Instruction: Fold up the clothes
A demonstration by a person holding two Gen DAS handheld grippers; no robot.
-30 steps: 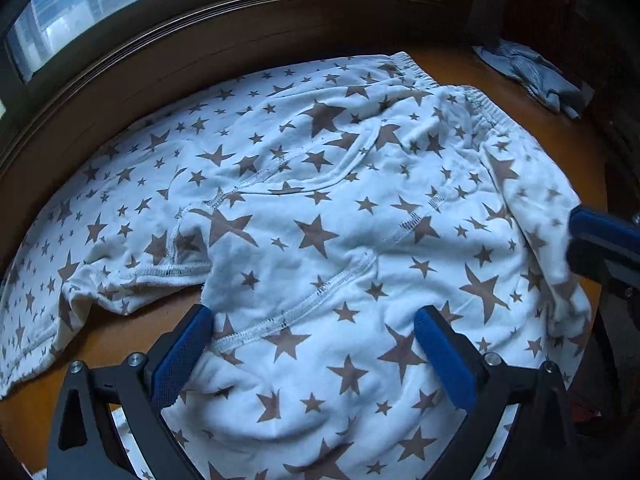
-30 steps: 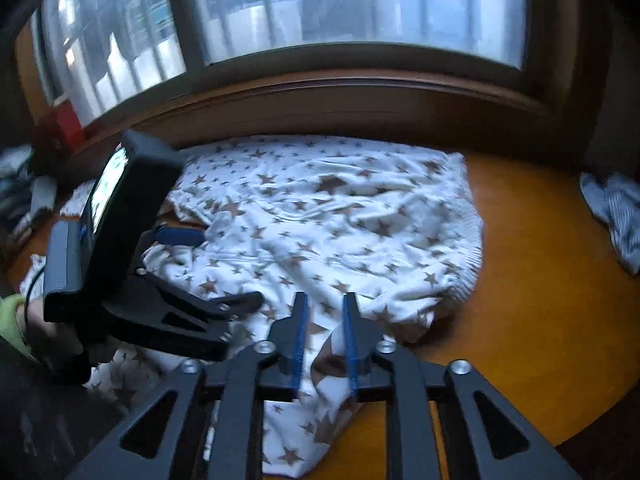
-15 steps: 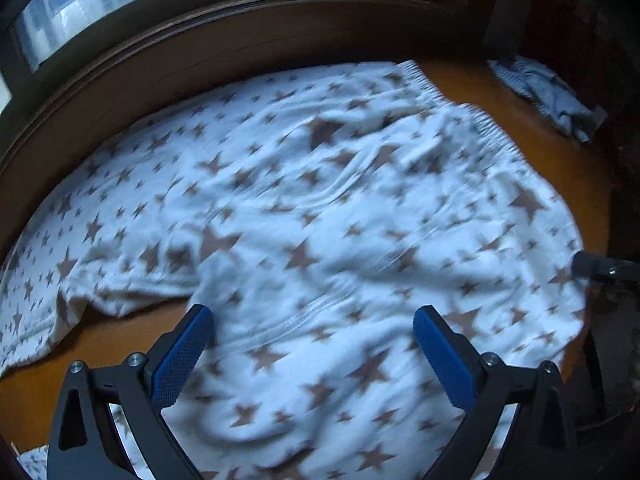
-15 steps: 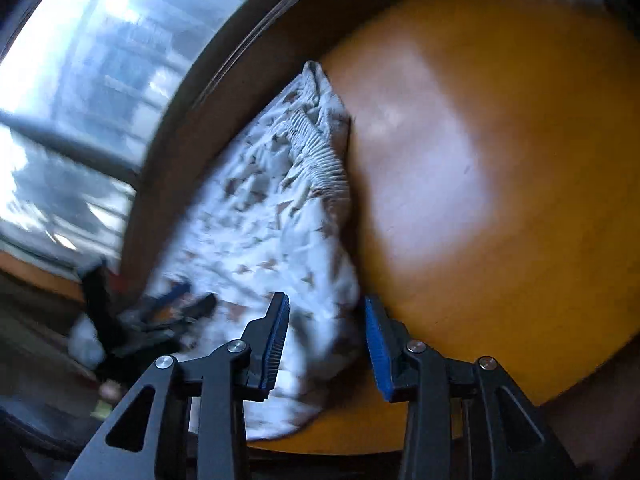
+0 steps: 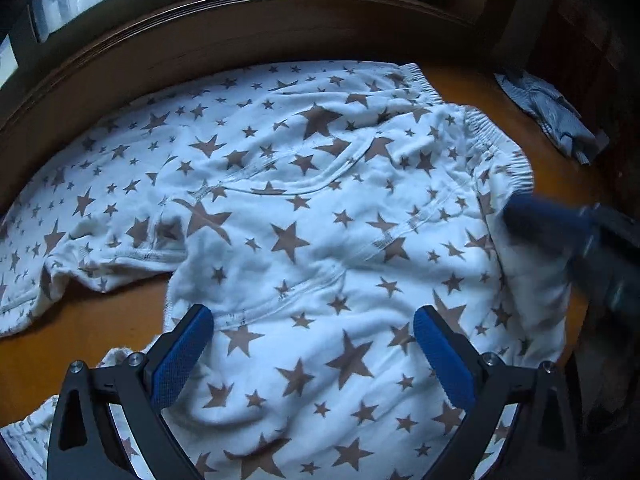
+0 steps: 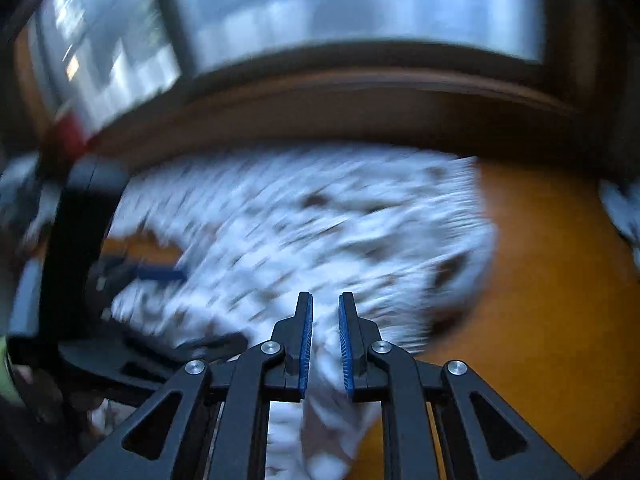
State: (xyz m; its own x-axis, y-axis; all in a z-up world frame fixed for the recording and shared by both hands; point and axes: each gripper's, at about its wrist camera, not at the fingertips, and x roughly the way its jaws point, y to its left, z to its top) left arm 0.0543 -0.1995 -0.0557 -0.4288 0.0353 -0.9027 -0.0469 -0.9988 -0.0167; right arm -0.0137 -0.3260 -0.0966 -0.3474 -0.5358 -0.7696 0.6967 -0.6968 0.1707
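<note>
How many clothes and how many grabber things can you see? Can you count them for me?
White clothes with brown stars: 1
Grey crumpled cloth in the far corner: 1
Grabbers with blue pads: 2, the left gripper and the right gripper
Total: 4
</note>
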